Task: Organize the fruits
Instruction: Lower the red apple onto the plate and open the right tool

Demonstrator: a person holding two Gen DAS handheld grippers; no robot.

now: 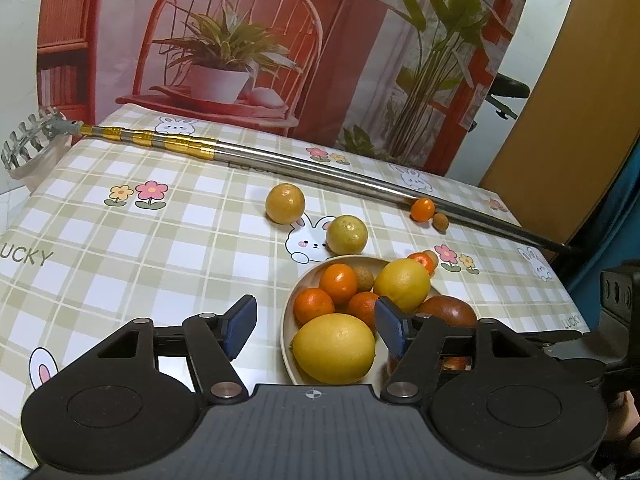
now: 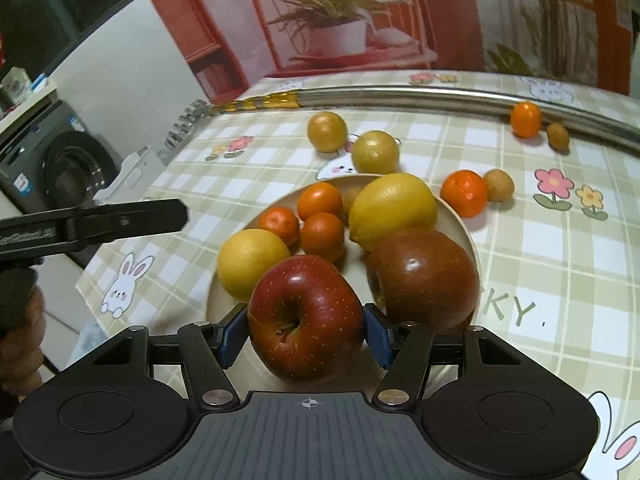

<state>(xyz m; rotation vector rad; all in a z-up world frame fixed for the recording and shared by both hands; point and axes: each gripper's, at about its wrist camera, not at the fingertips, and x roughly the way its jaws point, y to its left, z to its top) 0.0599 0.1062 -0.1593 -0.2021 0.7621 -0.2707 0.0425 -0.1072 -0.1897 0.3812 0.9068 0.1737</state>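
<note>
- Left wrist view: left gripper [image 1: 316, 326] hangs over near edge of the beige bowl [image 1: 289, 344], jaws apart, nothing between the blue pads [image 1: 242, 326]; released.
- Near lemon [image 1: 333, 348] lies in the bowl just ahead of the gap, not touched by either pad.
- Bowl also holds a 2nd lemon [image 1: 402, 285], three small oranges [image 1: 338, 283] in a cluster, a brown longan [image 1: 364, 278] behind them, and a dark red apple [image 1: 447, 312] at the right, partly hidden by the right finger.
- On the bench [image 1: 140, 264], checked cloth w/ rabbits and flowers: two yellow-green round fruits [image 1: 285, 203] beyond the bowl, apart from each other; nearer one sits just beside the bowl rim.
- A long metal pole [image 1: 304, 164] w/ gold bands lies across the far side; a small orange [image 1: 422, 209] and a longan lie against it.
- Right wrist view: right gripper [image 2: 306, 332] is clenched on a red apple [image 2: 306, 316], pads pressing both sides, stem hollow toward the camera.
- Held apple is at the near rim of the bowl [image 2: 464, 220]; can't tell if it rests on the bowl or is just above.
- Second, darker apple [image 2: 424, 276] sits in the bowl just beside it, to the right.
- Behind: two lemons [image 2: 392, 208], three small oranges.
- Outside the bowl, right: an orange [image 2: 464, 193] touching a longan [image 2: 499, 185].
- Left gripper's black finger shows at the left edge, a hand [image 2: 24, 332] below it.
</note>
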